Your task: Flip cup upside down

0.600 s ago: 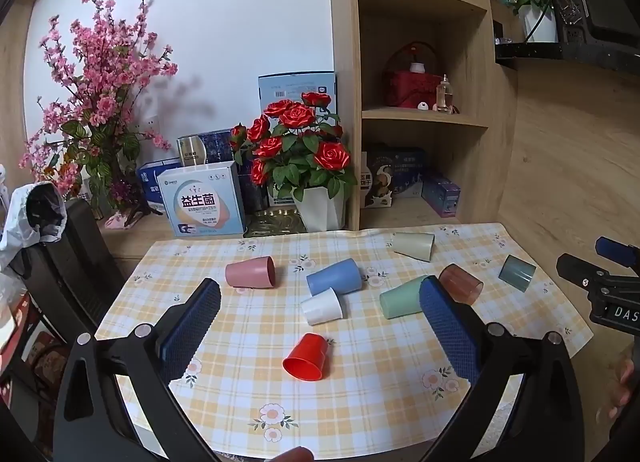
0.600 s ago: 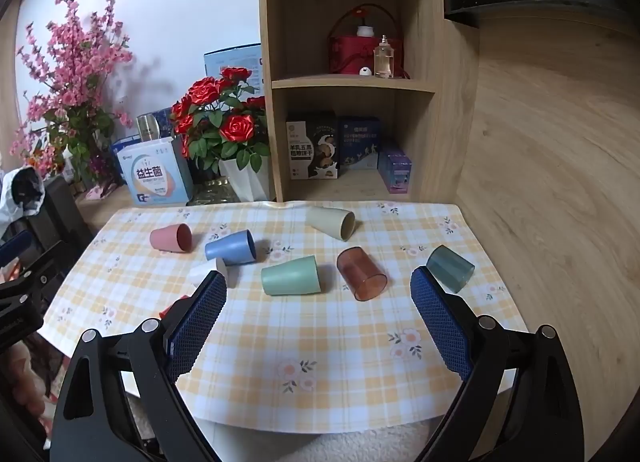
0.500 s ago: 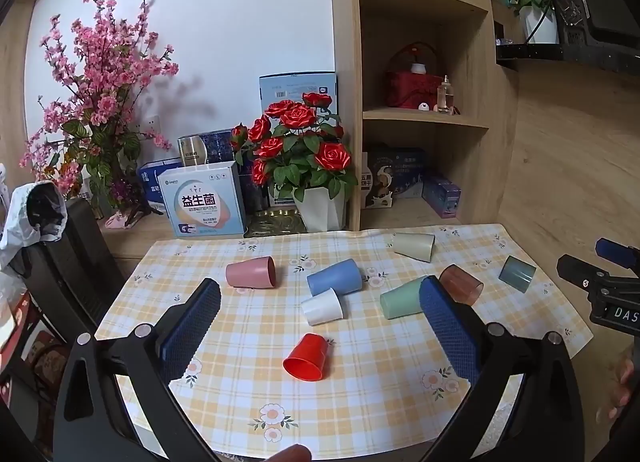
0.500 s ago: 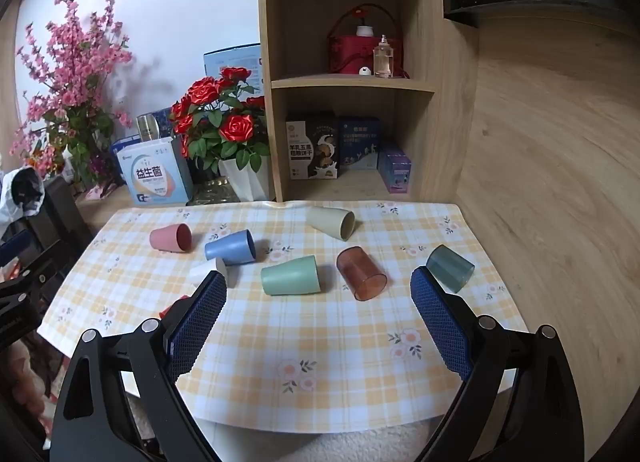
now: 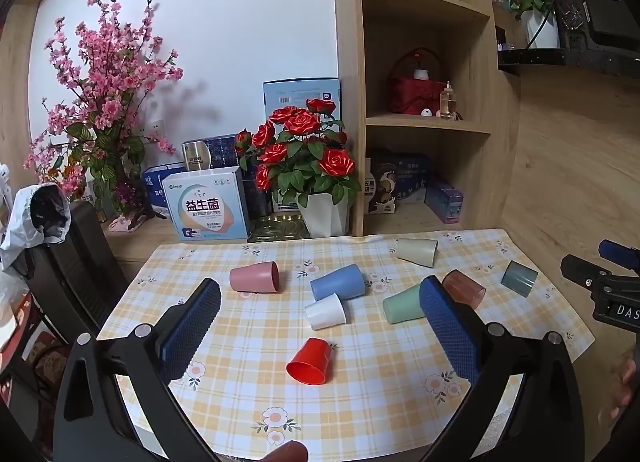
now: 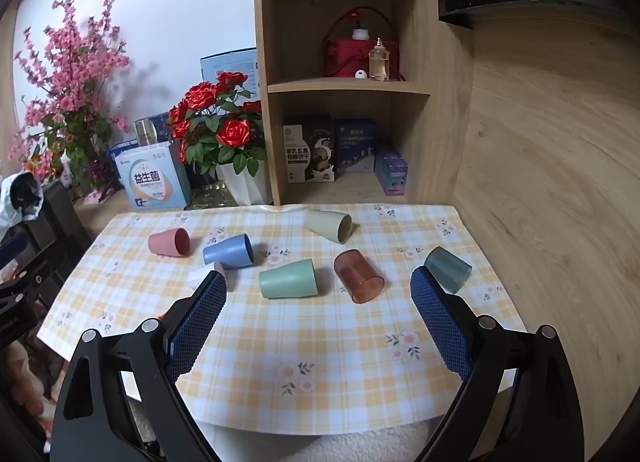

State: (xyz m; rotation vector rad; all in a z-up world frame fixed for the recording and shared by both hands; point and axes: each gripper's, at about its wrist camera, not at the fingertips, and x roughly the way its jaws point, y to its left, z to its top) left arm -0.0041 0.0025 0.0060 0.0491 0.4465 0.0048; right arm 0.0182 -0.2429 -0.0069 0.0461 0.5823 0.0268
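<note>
Several cups lie on their sides on the checked tablecloth point(image 5: 240, 374): red point(image 5: 311, 355), white point(image 5: 326, 312), blue point(image 5: 338, 282), pink point(image 5: 254, 277), green point(image 5: 402, 305), brown translucent point(image 5: 464, 288), beige point(image 5: 417, 251) and dark teal point(image 5: 519, 279). In the right wrist view I see green point(image 6: 288, 279), brown point(image 6: 358, 276), teal point(image 6: 447, 269), beige point(image 6: 329, 225), blue point(image 6: 228, 250) and pink point(image 6: 169, 242). My left gripper point(image 5: 320, 304) is open and empty above the near table edge, the red cup between its fingers. My right gripper point(image 6: 318, 294) is open and empty.
A rose pot point(image 5: 320, 214), boxes point(image 5: 206, 209) and a pink blossom plant point(image 5: 100, 122) stand behind the table. A wooden shelf unit point(image 6: 344, 82) rises at the back. A black chair point(image 5: 76, 258) is at the left. The right gripper's body point(image 5: 608, 286) shows at the left view's right edge.
</note>
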